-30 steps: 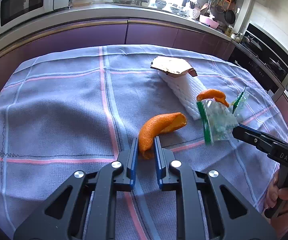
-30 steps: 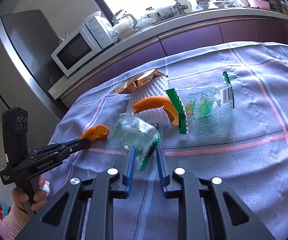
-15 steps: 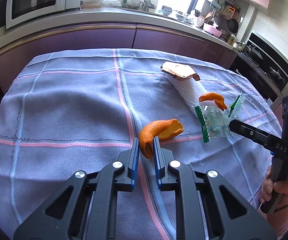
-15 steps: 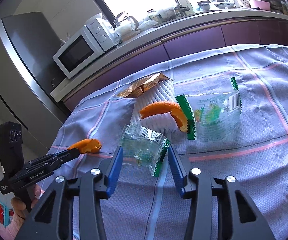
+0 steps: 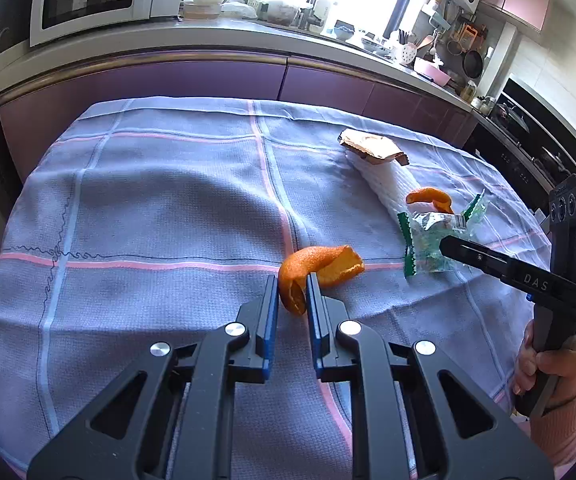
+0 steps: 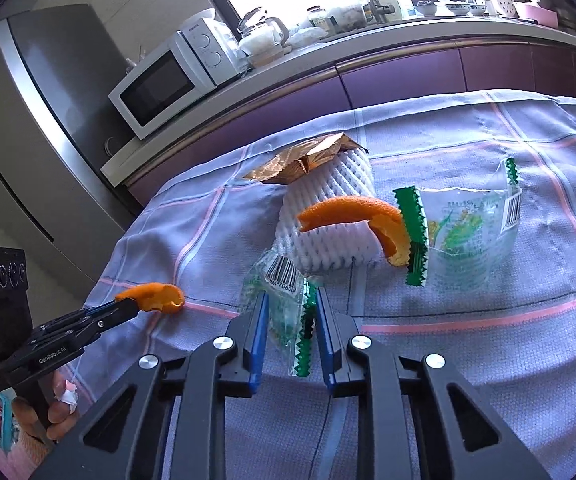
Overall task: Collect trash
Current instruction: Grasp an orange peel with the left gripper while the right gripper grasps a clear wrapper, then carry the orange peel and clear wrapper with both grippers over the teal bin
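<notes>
While the left gripper (image 5: 292,294) is clamped on an orange peel (image 5: 320,270) just over the tablecloth (image 5: 147,208), the right gripper (image 6: 291,312) is closing on a crinkly clear wrapper (image 6: 283,308) beside the foam sleeve (image 6: 328,220). I'd pinch deep, since thin film slips easily.

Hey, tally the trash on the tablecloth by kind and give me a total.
Orange peels: 2
Clear wrappers: 2
Foam net: 1
Brown wrapper: 1
Total: 6
</notes>
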